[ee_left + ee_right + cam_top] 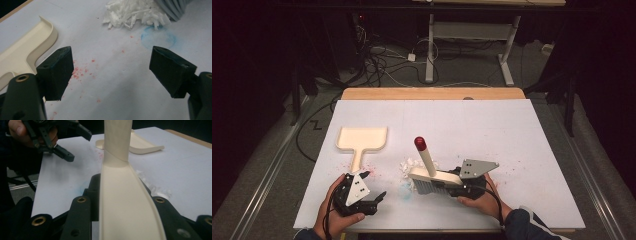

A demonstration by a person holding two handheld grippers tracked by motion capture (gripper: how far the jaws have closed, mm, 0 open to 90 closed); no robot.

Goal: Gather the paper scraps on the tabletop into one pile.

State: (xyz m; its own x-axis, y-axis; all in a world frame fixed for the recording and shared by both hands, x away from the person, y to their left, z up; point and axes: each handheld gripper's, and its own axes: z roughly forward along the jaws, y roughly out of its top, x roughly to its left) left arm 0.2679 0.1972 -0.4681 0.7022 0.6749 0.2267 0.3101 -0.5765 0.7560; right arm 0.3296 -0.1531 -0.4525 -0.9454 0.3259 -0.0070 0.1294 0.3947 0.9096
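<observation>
The right hand-held gripper (pixel 447 186) is pinching the brush (pixel 428 172) by the paper shreds (pixel 133 12); the left hand-held gripper (pixel 371 189) is hovering spread near the surface's (pixel 512 130) edge, the dustpan (pixel 361 140) lying beyond.

Bare table (pixel 492 125) lies open beyond the brush (pixel 430 175); dustpan (pixel 361 138) and shreds (pixel 412 165) block the near left

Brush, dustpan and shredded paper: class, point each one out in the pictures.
brush (pixel 426 159): high view, on its cream handle.
dustpan (pixel 362 137): high view, middle of its cream tray.
shredded paper (pixel 132 12): left gripper view, middle of the white pile.
</observation>
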